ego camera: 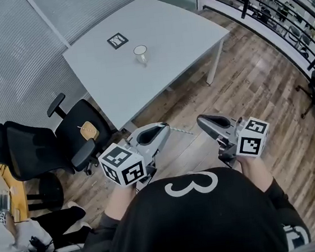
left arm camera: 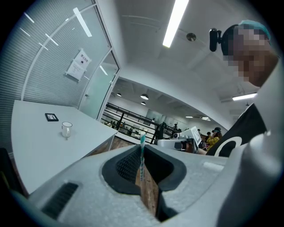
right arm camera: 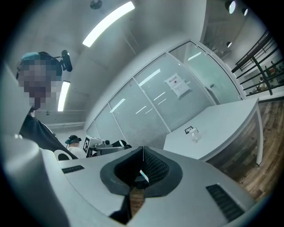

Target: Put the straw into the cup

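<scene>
Straw (left arm camera: 142, 153): thin, teal-striped, looks like paper; likely light and easily crushed or bent; best pinched gently near one end.
Left tool (ego camera: 165, 129): all but closed, pinching the straw, which sticks out toward 3 o'clock.
Right tool (ego camera: 200, 119): tips together, holding nothing; the straw's free end is just beside it.
Cup (ego camera: 141, 54): upright on the bench (ego camera: 180, 29), at 12 o'clock, well apart from the straw; looks empty.
</scene>
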The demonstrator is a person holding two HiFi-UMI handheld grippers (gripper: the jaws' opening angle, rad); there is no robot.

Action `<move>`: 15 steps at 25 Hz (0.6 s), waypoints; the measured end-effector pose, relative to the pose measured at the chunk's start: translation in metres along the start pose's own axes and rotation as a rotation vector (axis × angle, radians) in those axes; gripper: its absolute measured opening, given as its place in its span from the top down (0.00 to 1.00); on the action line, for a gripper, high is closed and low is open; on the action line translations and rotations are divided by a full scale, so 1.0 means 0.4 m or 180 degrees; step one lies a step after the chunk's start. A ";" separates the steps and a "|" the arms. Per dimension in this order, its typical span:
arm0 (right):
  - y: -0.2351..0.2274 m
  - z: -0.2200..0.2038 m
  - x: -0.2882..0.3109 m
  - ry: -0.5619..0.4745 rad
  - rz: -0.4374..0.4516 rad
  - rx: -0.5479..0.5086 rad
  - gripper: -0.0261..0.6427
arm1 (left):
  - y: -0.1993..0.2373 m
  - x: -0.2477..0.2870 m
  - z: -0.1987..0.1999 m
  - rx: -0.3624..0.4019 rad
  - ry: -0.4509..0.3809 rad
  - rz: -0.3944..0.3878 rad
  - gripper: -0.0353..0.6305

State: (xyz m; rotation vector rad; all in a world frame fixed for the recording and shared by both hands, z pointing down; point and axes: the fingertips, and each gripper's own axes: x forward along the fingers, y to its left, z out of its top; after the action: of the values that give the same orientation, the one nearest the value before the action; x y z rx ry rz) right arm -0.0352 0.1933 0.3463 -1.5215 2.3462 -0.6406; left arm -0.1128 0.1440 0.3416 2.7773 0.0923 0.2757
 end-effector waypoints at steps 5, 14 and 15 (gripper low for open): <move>-0.029 0.022 -0.030 0.0000 0.0077 -0.0057 0.94 | -0.014 0.055 0.018 0.0049 -0.0034 0.0058 0.89; -0.067 0.063 -0.079 -0.0146 0.0064 -0.0079 0.94 | -0.043 0.129 0.038 0.0171 0.0022 0.0014 0.89; -0.089 0.073 -0.096 -0.0158 0.0055 -0.0073 0.94 | -0.046 0.156 0.038 0.0169 0.0032 0.0015 0.89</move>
State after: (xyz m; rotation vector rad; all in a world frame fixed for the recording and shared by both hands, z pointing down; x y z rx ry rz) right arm 0.0221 0.2097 0.3383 -1.5076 2.3348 -0.5674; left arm -0.0491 0.1620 0.3323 2.8292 0.0971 0.2925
